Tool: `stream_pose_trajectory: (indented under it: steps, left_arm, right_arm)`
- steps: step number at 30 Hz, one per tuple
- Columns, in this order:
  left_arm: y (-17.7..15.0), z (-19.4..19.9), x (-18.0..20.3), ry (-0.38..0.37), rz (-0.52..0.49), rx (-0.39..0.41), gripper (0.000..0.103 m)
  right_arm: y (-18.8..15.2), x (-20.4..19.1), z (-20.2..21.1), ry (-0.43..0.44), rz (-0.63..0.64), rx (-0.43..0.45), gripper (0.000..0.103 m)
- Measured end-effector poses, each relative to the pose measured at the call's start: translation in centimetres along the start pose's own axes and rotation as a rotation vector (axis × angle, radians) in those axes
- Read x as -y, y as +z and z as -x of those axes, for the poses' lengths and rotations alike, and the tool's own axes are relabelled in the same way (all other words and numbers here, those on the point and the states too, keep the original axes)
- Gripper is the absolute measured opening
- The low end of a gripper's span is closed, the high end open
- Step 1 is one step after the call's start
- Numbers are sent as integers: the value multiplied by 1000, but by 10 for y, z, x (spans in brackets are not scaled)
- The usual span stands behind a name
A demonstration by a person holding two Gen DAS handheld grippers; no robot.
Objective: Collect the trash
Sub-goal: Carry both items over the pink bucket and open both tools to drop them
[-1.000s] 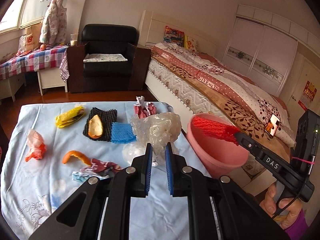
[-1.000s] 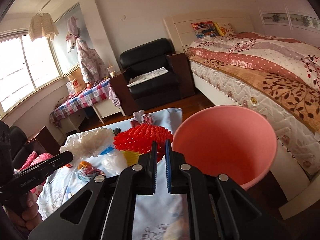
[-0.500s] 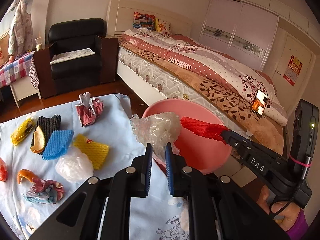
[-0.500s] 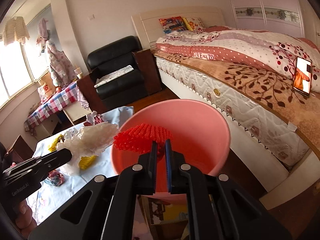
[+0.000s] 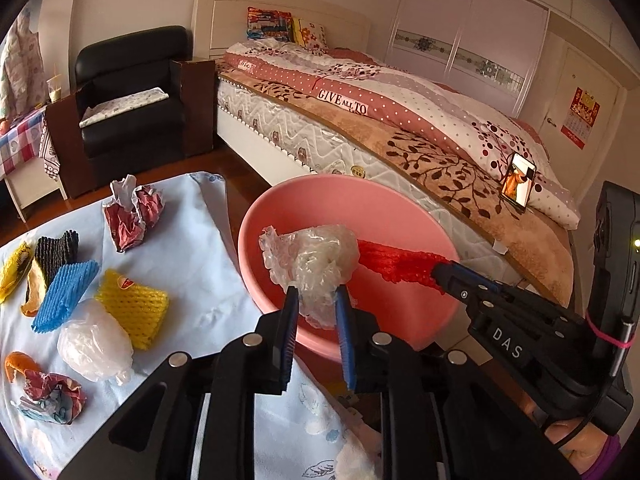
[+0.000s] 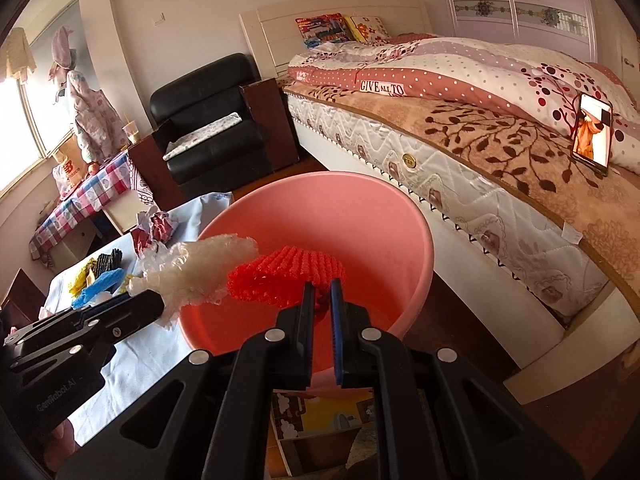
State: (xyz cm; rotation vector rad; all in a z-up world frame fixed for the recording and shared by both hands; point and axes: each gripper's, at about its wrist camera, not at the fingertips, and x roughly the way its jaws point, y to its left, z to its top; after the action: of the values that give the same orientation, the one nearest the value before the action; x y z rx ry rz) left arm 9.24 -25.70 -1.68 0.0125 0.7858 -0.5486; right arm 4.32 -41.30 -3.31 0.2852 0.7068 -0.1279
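Note:
My left gripper [image 5: 316,300] hovers over the near rim of the pink bucket [image 5: 320,179]. Its jaws are opening, and a crumpled clear plastic wad [image 5: 316,260] still fills the gap and touches both pads. My right gripper [image 6: 320,292] is shut on a red foam net [image 6: 288,276] above the bucket's [image 6: 360,232] mouth. The two pieces of trash nearly touch. On the blue tablecloth [image 5: 192,264] to the left lie a yellow foam net [image 5: 134,300], a blue foam net [image 5: 64,296], a white plastic bag [image 5: 94,346] and a crumpled red wrapper [image 5: 132,216].
More scraps lie at the table's left: a black net [image 5: 56,248], orange peel [image 5: 16,362] and crumpled paper [image 5: 52,396]. A bed [image 5: 400,128] with a propped phone [image 5: 518,180] runs behind the bucket. A black armchair [image 5: 132,92] stands at the back.
Both grippers swung right, from over the table to over the pink bucket, and dropped a little. The left jaws have widened around the plastic wad. The right grip is unchanged.

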Motion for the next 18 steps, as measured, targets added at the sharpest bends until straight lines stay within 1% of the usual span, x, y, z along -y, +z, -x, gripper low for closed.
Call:
stream_pose_trajectory:
  steps: [1, 2, 4, 11, 13, 14, 15, 18]
  left_arm:
    - [0, 0, 0, -5, -3, 8, 30]
    - [0, 1, 0, -5, -6, 15, 41]
    - [1, 3, 1, -3, -7, 29, 51]
    - [2, 9, -7, -8, 17, 33, 51]
    - [1, 12, -9, -11, 27, 36, 51]
    - [1, 14, -11, -11, 30, 38, 51]
    - [1, 15, -11, -10, 31, 40, 52]
    - [-1, 21, -16, -12, 43, 48, 52]
  right_arm:
    - [0, 0, 0, -7, -1, -1, 8]
    - [0, 1, -1, -12, -3, -3, 8]
    - [0, 2, -2, -18, -7, -9, 8]
    - [0, 6, -5, -7, -45, -33, 9]
    - [-1, 7, -5, 3, -55, -37, 16]
    - [-1, 7, -5, 9, -60, -33, 26]
    - [-1, 6, -3, 16, -63, -26, 31]
    - [-1, 3, 0, 14, -56, -15, 35]
